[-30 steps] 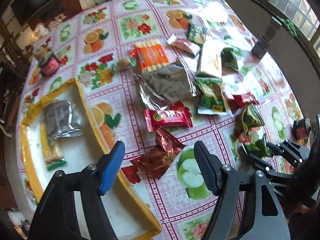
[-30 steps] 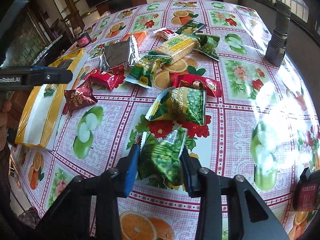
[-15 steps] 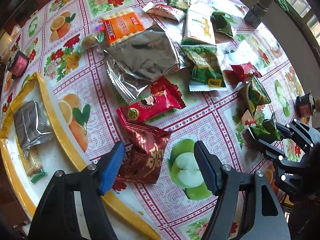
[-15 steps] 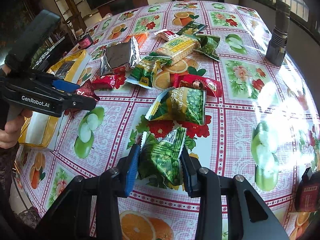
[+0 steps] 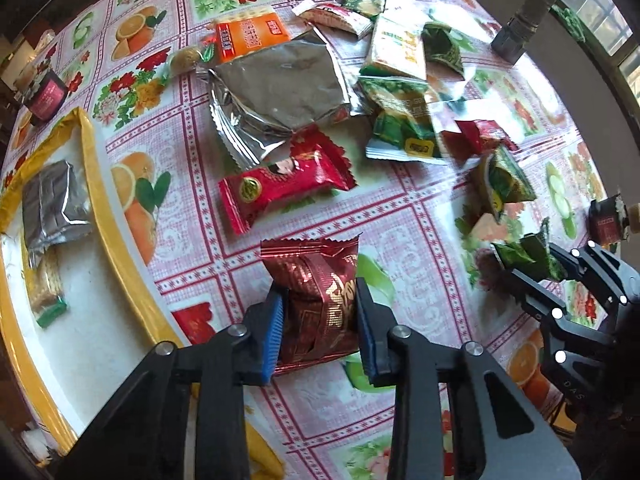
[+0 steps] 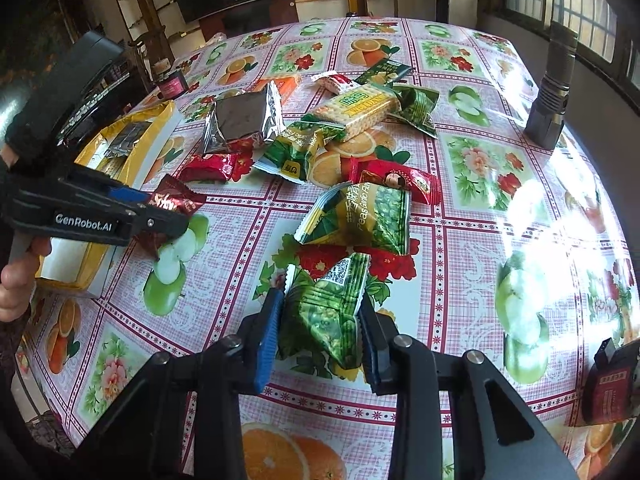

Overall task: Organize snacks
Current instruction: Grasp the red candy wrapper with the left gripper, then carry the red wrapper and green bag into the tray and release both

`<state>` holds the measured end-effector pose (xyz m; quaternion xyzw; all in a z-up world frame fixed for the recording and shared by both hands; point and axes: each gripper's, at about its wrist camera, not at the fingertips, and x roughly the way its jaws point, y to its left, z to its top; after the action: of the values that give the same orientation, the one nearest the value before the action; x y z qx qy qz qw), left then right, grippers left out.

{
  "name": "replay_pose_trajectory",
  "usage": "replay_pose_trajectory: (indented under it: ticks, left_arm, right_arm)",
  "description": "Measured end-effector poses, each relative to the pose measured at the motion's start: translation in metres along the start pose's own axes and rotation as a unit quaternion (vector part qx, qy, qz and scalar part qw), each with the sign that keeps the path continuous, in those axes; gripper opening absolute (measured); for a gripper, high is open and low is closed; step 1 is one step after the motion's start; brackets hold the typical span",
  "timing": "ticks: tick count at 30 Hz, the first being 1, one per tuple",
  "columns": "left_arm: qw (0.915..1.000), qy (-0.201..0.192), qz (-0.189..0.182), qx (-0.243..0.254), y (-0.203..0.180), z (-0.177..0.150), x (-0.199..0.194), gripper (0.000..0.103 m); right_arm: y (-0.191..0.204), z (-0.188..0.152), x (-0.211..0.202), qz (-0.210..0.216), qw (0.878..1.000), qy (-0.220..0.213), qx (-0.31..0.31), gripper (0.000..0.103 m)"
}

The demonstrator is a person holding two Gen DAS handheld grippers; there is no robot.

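Down over the near edge of the floral tablecloth (image 5: 400,216), the left gripper (image 5: 319,328) points steeply at the table, its blue pads having just closed in on a dark red gold-printed snack packet (image 5: 316,292), which they now pinch from both sides on top of a printed green apple. Just to its left lies the yellow-rimmed tray (image 5: 100,208), already holding a silver foil pack (image 5: 52,200) and a cracker packet. From the other side, the person's hand (image 6: 16,272) grips that tool's handle at the far left, the tool reaching across level over the tray's corner. The right gripper (image 6: 320,332) tilts down less steeply near the table's front edge, clamped on a green pea packet (image 6: 328,312) that stands crumpled between its pads. Beyond it, a larger green garlic-pea bag (image 6: 360,216), red wrapped sweets and a yellow biscuit pack (image 6: 356,110) lie scattered toward the table's middle.
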<state>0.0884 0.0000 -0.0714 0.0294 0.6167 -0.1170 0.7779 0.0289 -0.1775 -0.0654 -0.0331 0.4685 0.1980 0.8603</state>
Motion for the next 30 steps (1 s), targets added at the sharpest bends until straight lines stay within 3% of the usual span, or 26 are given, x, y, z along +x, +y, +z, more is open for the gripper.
replay_pose_trajectory:
  ticks: [7, 14, 30]
  left_arm:
    - [0.9986, -0.040, -0.029, -0.017, -0.014, -0.031, -0.020, 0.034]
    - [0.9955, -0.084, -0.026, -0.036, -0.018, -0.062, -0.040, 0.034]
    - [0.9793, -0.183, 0.034, -0.079, 0.018, -0.093, -0.083, 0.034]
  right_arm:
    - [0.006, -0.003, -0.014, -0.002, 1.000, -0.014, -0.003, 0.035]
    - [0.008, -0.008, -0.025, 0.000, 1.000, -0.025, 0.007, 0.035]
    - [0.059, 0.015, -0.024, 0.027, 0.999, -0.034, -0.017, 0.035]
